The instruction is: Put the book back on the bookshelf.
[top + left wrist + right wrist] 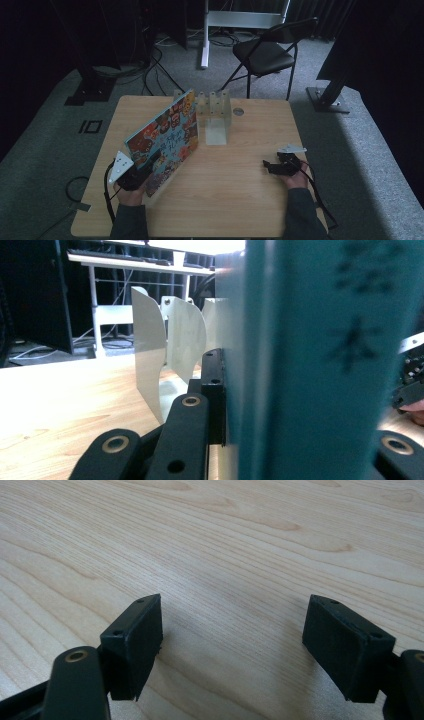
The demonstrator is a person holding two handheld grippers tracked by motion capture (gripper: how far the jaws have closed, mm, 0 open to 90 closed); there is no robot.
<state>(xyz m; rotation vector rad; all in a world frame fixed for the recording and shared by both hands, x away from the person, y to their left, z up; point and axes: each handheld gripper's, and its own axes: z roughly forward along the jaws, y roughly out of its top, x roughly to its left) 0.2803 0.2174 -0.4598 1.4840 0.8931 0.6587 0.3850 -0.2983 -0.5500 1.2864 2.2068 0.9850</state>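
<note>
A picture book [162,142] with a busy, colourful cover is seen left of centre in the high view, tilted, its lower edge resting on the table [240,185] and its upper corner reaching toward the clear divider rack [214,107] in the upper middle of the frame. The book is clamped near its lower left end by the left gripper [142,172]; in the left gripper view the teal spine [320,360] is pressed flat against the near black jaw. The right gripper [272,166] is held low over the table at the right of the high view, its jaws spread wide with nothing but bare wood between them. The step in hand is judged to be the filing of the book into the rack. The spine should be lined up with one slot, the book brought upright before entry, and the free gripper used to steady the rack if needed. The rack's slots are seen to be empty; its curved dividers [150,355] stand upright.
</note>
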